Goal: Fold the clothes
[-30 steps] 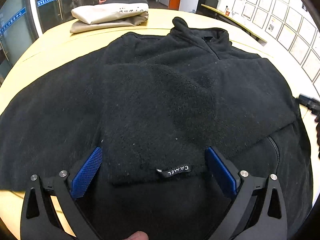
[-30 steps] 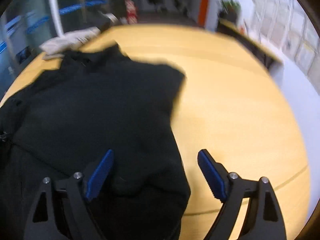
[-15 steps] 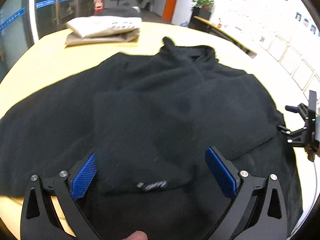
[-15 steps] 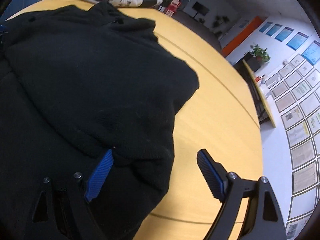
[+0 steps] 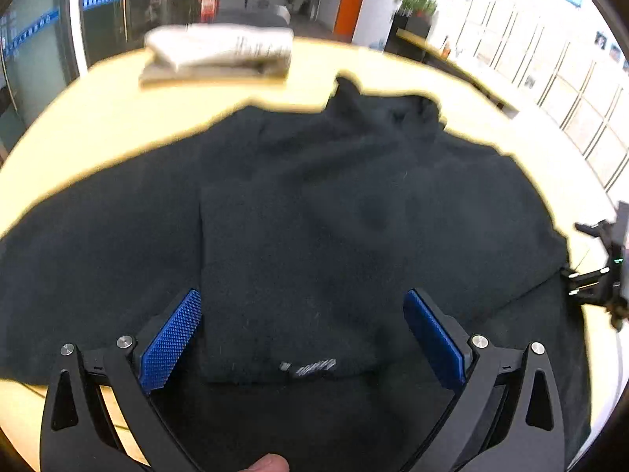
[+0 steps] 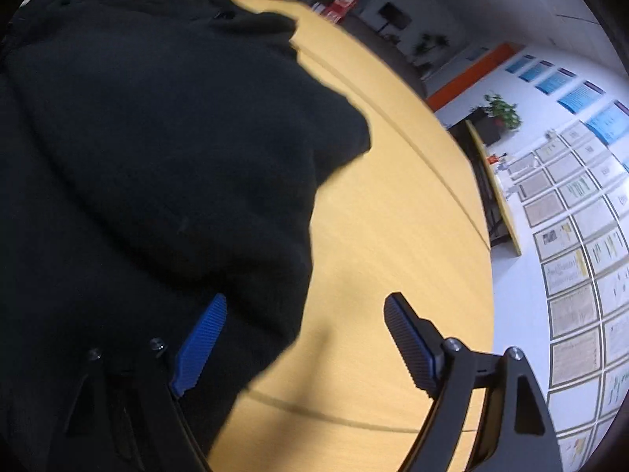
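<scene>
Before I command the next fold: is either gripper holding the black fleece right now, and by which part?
Nothing is held. The left gripper is open over the folded-in sleeve of the black fleece; the right gripper is open at its side edge.

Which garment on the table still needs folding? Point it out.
The black fleece jacket, spread wide across the wooden table under both open grippers. The pale garments at the far edge sit in a folded stack.

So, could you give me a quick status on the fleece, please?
Left gripper open, right gripper open. Black fleece flat on table, one sleeve folded in. Folded pile behind, clear.
</scene>
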The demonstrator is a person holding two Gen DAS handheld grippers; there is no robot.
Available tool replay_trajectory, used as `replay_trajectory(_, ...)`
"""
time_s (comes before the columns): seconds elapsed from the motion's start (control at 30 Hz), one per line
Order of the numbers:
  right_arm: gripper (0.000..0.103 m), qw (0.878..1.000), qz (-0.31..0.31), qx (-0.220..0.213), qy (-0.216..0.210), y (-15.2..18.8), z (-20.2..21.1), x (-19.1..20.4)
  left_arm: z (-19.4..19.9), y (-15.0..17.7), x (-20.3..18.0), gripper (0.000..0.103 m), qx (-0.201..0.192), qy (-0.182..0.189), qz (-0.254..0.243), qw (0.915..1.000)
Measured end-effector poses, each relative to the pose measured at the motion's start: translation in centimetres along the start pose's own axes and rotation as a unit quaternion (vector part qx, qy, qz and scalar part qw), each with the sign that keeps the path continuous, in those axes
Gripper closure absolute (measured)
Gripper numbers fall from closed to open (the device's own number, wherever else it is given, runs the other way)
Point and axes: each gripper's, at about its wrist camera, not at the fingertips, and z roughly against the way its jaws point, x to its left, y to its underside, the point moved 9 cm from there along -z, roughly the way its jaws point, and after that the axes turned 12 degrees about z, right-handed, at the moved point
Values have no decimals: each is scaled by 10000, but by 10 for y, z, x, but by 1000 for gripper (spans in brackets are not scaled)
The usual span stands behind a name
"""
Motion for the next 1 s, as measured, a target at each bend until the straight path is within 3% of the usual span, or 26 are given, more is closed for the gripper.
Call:
replay_trajectory(0.13, 18, 9986, -452, 21, 256, -5, -10, -21, -6, -28, -27, 0, -178, 277, -211, 9992)
replay_trajectory(0.33, 14, 9913, -1317, 51, 0, 33, -3, -42, -61, -7, -6, 0, 441, -258, -415, 9978)
replay_trajectory(0.43, 11, 9873, -1580, 71, -161, 57, 1, -50, -49, 7, 17, 0, 420, -336, -291, 9981)
replay_trajectory(0.5, 11, 9858, -1657, 84, -262, 66, 3, -51, -44, 19, 35, 0, 603, -449, -90, 9971)
replay_trajectory(0.67, 11, 9819, -1755, -152, -700, 54, 21, -50, -22, 28, 50, 0, 551, -522, -34, 9971)
replay_trajectory(0.77, 11, 9898, -1177, -402, -699, 32, 56, -49, -12, 22, 48, 0, 437, -477, -22, 9979)
replay_trajectory(0.83, 11, 9881, -1109, -738, -774, 8, 87, -53, -3, 24, 42, 0, 340, -451, -99, 9984)
replay_trajectory(0.9, 10, 9787, -1306, -1241, -982, -28, 119, -55, 10, 28, 37, 0, 217, -415, -122, 9988)
replay_trajectory(1.0, 8, 9576, -1322, -1913, -1700, -105, 154, -18, 39, 39, 34, 0, 73, -257, -2, 9996)
